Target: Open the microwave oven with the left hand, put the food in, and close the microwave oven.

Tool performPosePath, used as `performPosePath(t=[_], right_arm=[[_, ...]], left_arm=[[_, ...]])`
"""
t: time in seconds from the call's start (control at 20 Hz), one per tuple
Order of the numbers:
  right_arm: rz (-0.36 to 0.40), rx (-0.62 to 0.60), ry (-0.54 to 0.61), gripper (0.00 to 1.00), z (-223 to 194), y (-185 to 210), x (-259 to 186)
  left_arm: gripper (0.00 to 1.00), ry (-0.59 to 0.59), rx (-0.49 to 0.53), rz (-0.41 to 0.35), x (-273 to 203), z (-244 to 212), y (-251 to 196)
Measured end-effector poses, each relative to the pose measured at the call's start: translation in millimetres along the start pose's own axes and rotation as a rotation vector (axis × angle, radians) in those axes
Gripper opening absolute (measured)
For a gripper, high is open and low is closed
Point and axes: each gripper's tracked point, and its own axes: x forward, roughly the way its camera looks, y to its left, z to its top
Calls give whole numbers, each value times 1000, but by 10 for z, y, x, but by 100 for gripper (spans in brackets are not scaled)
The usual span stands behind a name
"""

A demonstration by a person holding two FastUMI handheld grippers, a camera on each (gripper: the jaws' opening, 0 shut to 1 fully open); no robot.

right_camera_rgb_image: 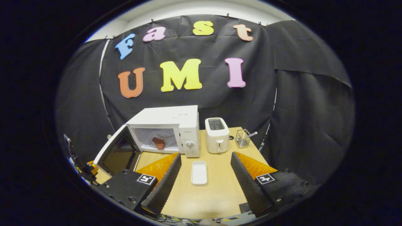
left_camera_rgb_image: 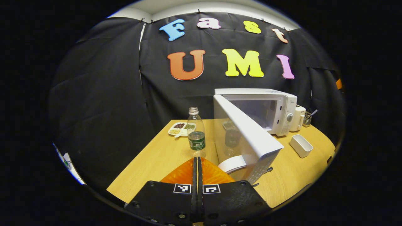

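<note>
Wooden tabletop (right_camera_rgb_image: pixel 216 194) carries the white box microwave (right_camera_rgb_image: pixel 176 125), reddish food (right_camera_rgb_image: pixel 159 142) inside, its white hinged door (left_camera_rgb_image: pixel 251 135) swung open just ahead-right of the pinched-shut, empty left gripper (left_camera_rgb_image: pixel 197 166), nearer than the wide-open, empty right gripper (right_camera_rgb_image: pixel 205 171).

tool (left_camera_rgb_image: pixel 198 175): fingers pressed together
bottle (left_camera_rgb_image: pixel 196 131): upright, just ahead
microwave (left_camera_rgb_image: pixel 270 110) door (left_camera_rgb_image: pixel 248 135): open, ahead-right

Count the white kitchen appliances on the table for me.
2. The microwave oven, door swung open, stands at the back of the table. The toaster stands just beside it, on its control-panel side. More could be hidden behind the open door.
</note>
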Motion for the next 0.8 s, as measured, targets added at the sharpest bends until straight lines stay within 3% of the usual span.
performPosePath(t=[0.5, 0.55, 0.6, 0.8], right_arm=[[-49, 30, 31, 100, -37, -440, 113], [-54, 31, 34, 91, -45, -482, 125], [-58, 30, 38, 100, -47, -522, 141], [-87, 43, 44, 100, 3, -732, 247]], left_arm=[[0, 19, 28, -148, 245, 54, -921], [0, 15, 31, -164, 279, 80, -1012], [0, 16, 40, -177, 319, 99, -1096], [0, 11, 52, -243, 464, 171, -1491]])
